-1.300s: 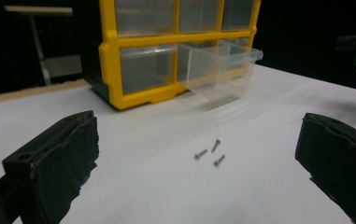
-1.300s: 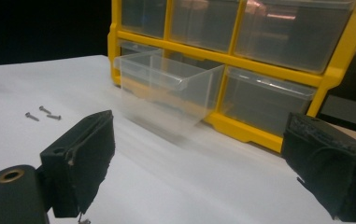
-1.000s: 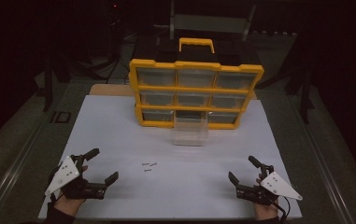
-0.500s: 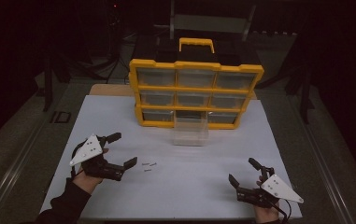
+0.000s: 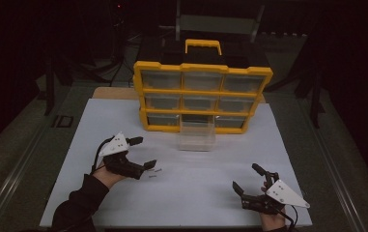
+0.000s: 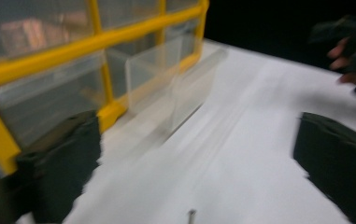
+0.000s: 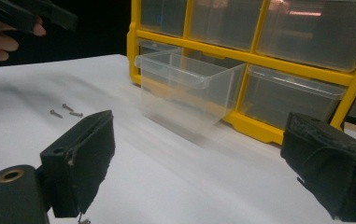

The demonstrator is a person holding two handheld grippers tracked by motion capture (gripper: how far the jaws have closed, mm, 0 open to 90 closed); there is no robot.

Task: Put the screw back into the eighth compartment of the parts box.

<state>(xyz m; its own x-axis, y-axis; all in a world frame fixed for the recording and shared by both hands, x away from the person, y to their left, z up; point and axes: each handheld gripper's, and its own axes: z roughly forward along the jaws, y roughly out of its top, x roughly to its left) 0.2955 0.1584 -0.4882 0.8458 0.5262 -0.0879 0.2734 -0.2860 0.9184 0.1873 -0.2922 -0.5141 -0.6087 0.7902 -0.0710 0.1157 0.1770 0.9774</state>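
Left gripper (image 5: 140, 153) moved forward and inward since 0.5 s ago, now just beside the screws (image 5: 155, 172) on the white worktop (image 5: 210, 193); right gripper (image 5: 249, 180) unchanged near the front right edge. Jaws open wide on both, nothing gripped. Right gripper view: 3 screws (image 7: 65, 110) lying loose, well left of the clear drawer (image 7: 185, 91) pulled from the yellow organizer (image 7: 241, 56). Left gripper view, blurred: 1 screw tip (image 6: 191, 214) at the bottom edge, between the jaws, untouched. High view: screws just right of the nearer left jaw.
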